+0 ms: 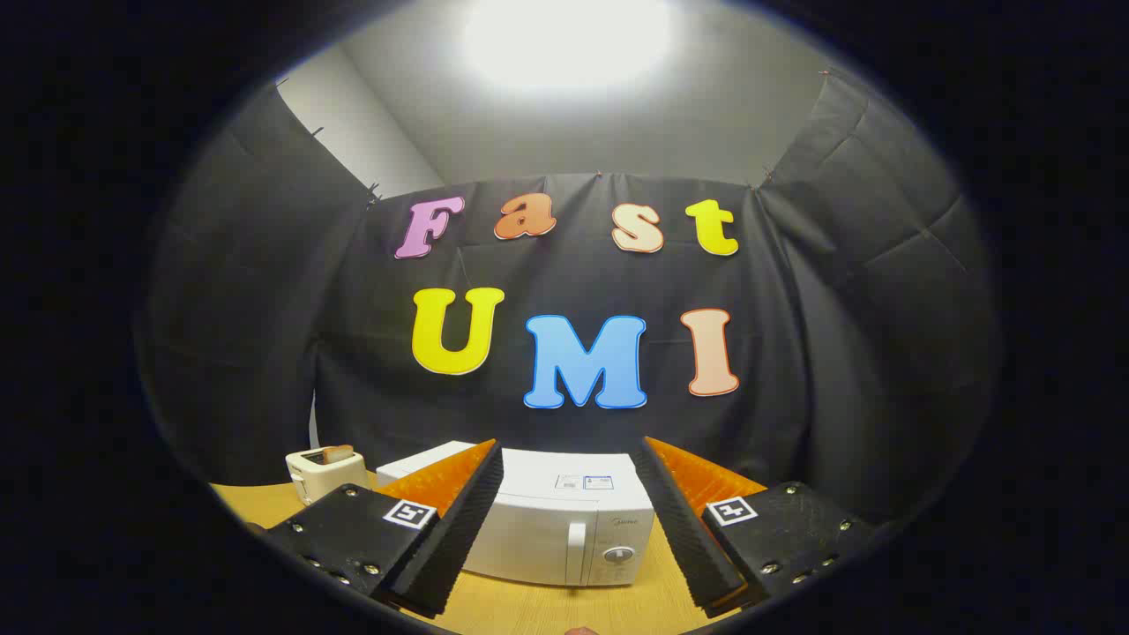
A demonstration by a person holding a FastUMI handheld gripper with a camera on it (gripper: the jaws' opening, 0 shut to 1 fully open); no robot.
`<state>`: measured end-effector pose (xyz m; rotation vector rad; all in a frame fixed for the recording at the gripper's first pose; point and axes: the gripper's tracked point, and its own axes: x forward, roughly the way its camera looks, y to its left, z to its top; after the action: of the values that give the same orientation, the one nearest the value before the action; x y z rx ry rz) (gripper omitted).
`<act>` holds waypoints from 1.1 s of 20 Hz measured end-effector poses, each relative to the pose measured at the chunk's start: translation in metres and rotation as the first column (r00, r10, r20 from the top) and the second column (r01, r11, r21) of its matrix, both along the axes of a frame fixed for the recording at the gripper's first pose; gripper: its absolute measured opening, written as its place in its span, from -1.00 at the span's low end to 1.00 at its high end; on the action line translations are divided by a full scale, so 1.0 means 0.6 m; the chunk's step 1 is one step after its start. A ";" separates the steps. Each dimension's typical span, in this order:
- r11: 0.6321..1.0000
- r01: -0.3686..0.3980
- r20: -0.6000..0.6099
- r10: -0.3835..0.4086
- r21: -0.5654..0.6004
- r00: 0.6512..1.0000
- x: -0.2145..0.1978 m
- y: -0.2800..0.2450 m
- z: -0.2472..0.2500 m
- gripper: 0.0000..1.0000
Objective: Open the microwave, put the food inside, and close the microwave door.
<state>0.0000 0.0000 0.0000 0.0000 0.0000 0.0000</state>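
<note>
Facing the microwave [564, 520] in gripper view: door shut, sits on table [529, 608] just ahead, between gripper [569, 520] fingers, spread wide w/ nothing held. Prob heavy, rigid; grab vertical handle [576, 551] beside the dial. Toaster [325, 469] left of it.

Your gripper [569, 529] hangs with its 2 fingers spread wide, nothing between them. Bare table [547, 608] lies ahead up to the closed microwave [564, 520], which blocks the middle; a toaster [325, 469] stands near the table's far left edge.
</note>
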 end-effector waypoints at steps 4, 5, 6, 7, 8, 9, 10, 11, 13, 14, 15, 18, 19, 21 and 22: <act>1.000 0.022 -0.015 -0.023 -0.012 1.000 -0.006 -0.015 -0.013 0.92; 1.000 0.026 -0.022 -0.026 -0.012 0.999 -0.008 -0.017 -0.019 0.92; 1.000 0.029 -0.030 -0.029 -0.013 0.999 -0.008 -0.020 -0.024 0.92; 0.999 0.032 -0.038 -0.033 -0.013 0.999 -0.009 -0.024 -0.030 0.92; 0.999 0.035 -0.044 -0.036 -0.011 0.998 -0.008 -0.027 -0.033 0.92; 0.999 0.038 -0.051 -0.038 -0.007 0.998 -0.007 -0.030 -0.039 0.92; 0.999 0.041 -0.057 -0.041 -0.004 0.998 -0.006 -0.032 -0.043 0.92; 0.999 0.043 -0.061 -0.043 -0.001 0.997 -0.004 -0.034 -0.048 0.92; 0.999 0.046 -0.069 -0.046 0.004 0.997 0.002 -0.037 -0.056 0.92; 0.999 0.045 -0.072 -0.045 0.008 0.996 0.006 -0.037 -0.060 0.92; 0.999 0.045 -0.075 -0.044 0.009 0.996 0.009 -0.038 -0.064 0.92; 0.999 0.041 -0.094 -0.040 0.013 0.995 0.024 -0.038 -0.089 0.92; 0.999 0.037 -0.108 -0.035 0.015 0.994 0.031 -0.036 -0.102 0.92; 1.000 0.030 -0.139 -0.028 0.011 0.990 0.046 -0.034 -0.131 0.92; 1.000 0.027 -0.153 -0.026 0.006 0.988 0.054 -0.033 -0.145 0.92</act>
<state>0.0326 -0.0200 -0.0869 0.0079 0.1540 -0.0269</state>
